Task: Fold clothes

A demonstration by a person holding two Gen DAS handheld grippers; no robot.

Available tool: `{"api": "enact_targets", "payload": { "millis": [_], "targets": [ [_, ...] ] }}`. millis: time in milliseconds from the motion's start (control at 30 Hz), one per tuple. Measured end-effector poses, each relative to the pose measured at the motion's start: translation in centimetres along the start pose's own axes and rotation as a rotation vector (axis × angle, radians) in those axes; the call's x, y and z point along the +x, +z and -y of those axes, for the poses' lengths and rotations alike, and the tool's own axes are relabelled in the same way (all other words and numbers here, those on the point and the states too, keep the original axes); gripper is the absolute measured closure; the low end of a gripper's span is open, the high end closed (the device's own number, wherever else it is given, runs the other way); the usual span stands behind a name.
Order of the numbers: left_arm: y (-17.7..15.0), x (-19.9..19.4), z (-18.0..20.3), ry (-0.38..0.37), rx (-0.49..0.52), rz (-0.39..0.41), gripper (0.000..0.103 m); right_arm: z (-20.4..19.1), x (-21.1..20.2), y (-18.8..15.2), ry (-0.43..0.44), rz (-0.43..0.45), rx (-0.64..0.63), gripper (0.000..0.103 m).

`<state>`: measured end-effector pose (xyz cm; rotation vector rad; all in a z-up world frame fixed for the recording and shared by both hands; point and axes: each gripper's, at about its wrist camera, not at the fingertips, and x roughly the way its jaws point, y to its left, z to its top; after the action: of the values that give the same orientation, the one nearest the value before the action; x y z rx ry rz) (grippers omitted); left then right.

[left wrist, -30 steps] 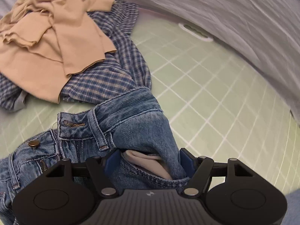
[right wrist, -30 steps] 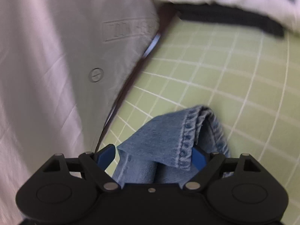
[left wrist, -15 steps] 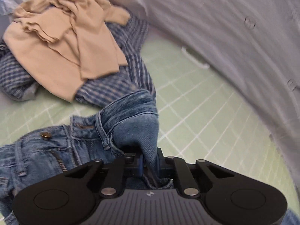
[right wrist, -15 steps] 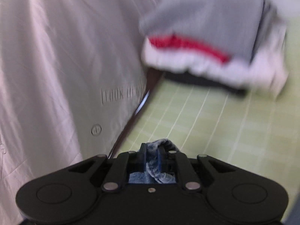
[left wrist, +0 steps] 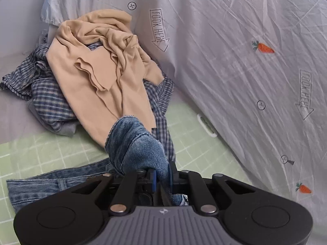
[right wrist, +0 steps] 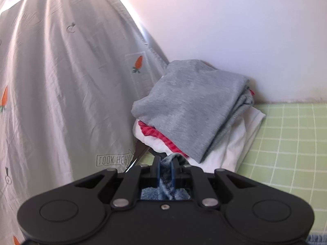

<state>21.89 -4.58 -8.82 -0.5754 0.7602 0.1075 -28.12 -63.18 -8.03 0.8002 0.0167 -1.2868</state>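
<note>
The jeans (left wrist: 134,145) are at the lower centre of the left wrist view. One bunched fold of denim rises up from the left claw (left wrist: 162,178), whose blue pads are clenched on it. The rest of the jeans lies flat on the green mat (left wrist: 190,143) at the lower left of the frame, partly hidden behind the claw body.

In the right wrist view, another part of the jeans (right wrist: 166,180) is at the lower centre, grasped by the right claw (right wrist: 165,172). Its pads are closed on a folded seam, and a little denim also shows at the lower right edge of the frame.

Above the jeans in the left wrist view, a beige top (left wrist: 102,65) lies crumpled on a blue plaid shirt (left wrist: 47,94); both make a loose pile at the upper left. The plaid shirt reaches down just beside the raised denim.

In the right wrist view, a folded stack stands at the centre, near the claw: a grey garment (right wrist: 194,106) on top, a red one (right wrist: 161,136) under it, then a white one (right wrist: 235,145).

A white sheet (left wrist: 245,71) printed with carrots and arrows fills the right side of the left view and the left side of the right view. A plain wall (right wrist: 224,20) stands behind the stack.
</note>
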Motion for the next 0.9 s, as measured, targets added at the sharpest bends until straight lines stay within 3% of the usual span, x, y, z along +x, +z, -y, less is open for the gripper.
{"api": "enact_targets", "payload": {
  "millis": [233, 367, 400, 433, 467, 500, 533, 567, 600, 800, 900],
  "targets": [
    [2.5, 3.9, 3.2, -0.058, 0.024, 0.02, 0.092, -5.7, 4.5, 0.8, 0.056, -0.003, -0.092, 0.093],
    [2.2, 4.7, 3.5, -0.036, 0.066, 0.013, 0.084, -11.2, 10.8, 1.3, 0.106, -0.064, -0.116, 0.092],
    [1.8, 4.7, 3.3, -0.022, 0.082, 0.008, 0.078, -13.0, 13.0, 1.0, 0.116, -0.095, -0.158, 0.086],
    [1.5, 4.6, 3.1, -0.007, 0.097, 0.002, 0.076, -14.4, 14.4, 0.7, 0.104, -0.12, -0.191, 0.058],
    [1.1, 4.6, 2.9, 0.008, 0.113, -0.003, 0.075, -15.7, 15.6, 0.1, 0.073, -0.157, -0.225, 0.041],
    [0.7, 4.5, 2.8, 0.022, 0.129, -0.008, 0.067, -16.6, 16.2, -0.6, 0.059, -0.18, -0.259, 0.025],
    [0.3, 4.5, 2.6, 0.037, 0.144, -0.013, 0.059, -17.2, 16.0, -1.5, 0.066, -0.181, -0.293, 0.025],
    [-0.1, 4.4, 2.4, 0.052, 0.16, -0.018, 0.039, -17.5, 15.6, -2.5, 0.078, -0.18, -0.33, 0.024],
    [-0.4, 4.4, 2.2, 0.067, 0.175, -0.023, 0.03, -17.5, 15.0, -3.7, 0.077, -0.19, -0.365, 0.019],
    [-2.7, 3.7, 0.7, 0.155, 0.254, -0.057, 0.028, -13.4, 10.5, -11.0, 0.004, -0.347, -0.501, 0.009],
    [-3.3, 1.3, -3.4, 0.203, 0.166, -0.078, 0.026, -11.1, 6.9, -14.1, -0.009, -0.406, -0.551, 0.003]
  ]
}}
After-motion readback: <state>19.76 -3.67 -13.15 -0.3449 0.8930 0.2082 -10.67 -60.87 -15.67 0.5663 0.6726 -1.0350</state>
